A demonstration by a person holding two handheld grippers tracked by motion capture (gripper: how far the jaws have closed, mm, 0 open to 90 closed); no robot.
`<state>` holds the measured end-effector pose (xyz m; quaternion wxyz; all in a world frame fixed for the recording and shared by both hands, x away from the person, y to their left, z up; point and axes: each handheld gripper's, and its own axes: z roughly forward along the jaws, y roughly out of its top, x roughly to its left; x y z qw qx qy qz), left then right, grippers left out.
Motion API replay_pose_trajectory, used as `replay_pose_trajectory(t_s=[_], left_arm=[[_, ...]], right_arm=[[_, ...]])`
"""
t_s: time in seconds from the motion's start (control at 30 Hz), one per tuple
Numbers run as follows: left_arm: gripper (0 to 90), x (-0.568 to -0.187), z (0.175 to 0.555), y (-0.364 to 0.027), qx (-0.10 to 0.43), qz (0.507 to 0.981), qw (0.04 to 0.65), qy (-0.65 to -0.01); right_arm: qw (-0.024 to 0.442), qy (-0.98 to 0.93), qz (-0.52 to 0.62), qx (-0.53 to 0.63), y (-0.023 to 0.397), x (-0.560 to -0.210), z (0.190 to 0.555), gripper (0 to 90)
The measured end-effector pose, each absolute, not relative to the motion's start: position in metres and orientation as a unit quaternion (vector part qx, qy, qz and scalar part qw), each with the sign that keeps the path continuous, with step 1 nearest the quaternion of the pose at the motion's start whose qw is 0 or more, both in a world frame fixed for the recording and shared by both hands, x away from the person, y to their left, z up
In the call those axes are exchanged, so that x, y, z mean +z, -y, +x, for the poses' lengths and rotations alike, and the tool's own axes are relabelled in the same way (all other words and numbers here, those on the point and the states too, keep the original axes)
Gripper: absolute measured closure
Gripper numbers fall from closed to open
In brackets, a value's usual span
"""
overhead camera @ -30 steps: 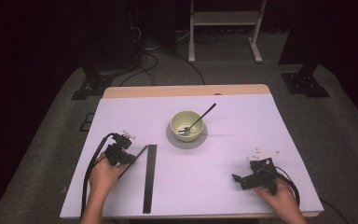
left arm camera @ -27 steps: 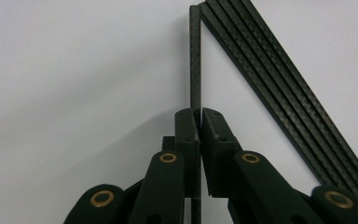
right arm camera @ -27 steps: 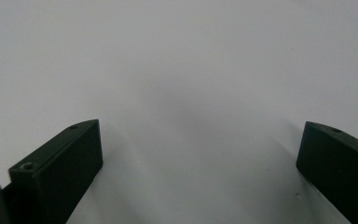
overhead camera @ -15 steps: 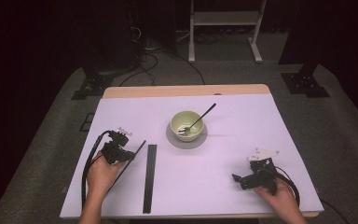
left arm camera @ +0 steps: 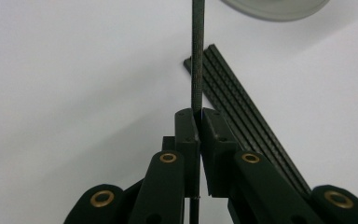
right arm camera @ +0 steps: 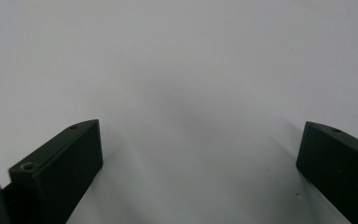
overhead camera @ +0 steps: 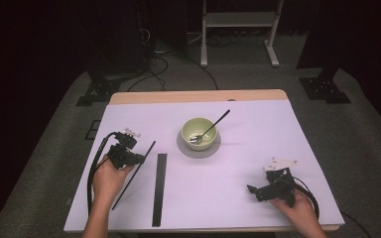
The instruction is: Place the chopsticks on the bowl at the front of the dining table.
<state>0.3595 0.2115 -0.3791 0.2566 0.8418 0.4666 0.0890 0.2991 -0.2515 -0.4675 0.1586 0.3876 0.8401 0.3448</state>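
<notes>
My left gripper (overhead camera: 138, 159) (left arm camera: 199, 113) is shut on a thin black rod (overhead camera: 140, 167) (left arm camera: 196, 51), which slants from near the table's front left up toward the bowl. Beside it a flat black strip (overhead camera: 159, 188) (left arm camera: 242, 114) made of several such rods lies on the white table. A pale green bowl (overhead camera: 199, 133) with a spoon (overhead camera: 212, 126) in it stands on a grey saucer (overhead camera: 198, 150) at the middle. My right gripper (overhead camera: 252, 190) (right arm camera: 200, 154) rests at the front right, jaws wide apart over bare table.
The white table cover (overhead camera: 258, 129) ends in a wooden edge (overhead camera: 193, 95) at the back. Cables trail from both grippers. A white stand (overhead camera: 238, 20) and dark floor lie beyond the table.
The left gripper has risen a little with the thin rod in it, and the rod's far end now sits higher. The right gripper has stayed where it was.
</notes>
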Motion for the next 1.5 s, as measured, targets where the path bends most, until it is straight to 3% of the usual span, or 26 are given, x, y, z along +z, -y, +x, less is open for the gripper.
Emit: replay_pose_trajectory(t_s=[1.5], left_arm=[[85.7, -0.323, 0.387, -0.161, 0.1, 0.844, 0.312, -0.424]], right_arm=[[0.159, -0.84, 0.388, 0.345, 0.251, -0.468, 0.299, 0.0]])
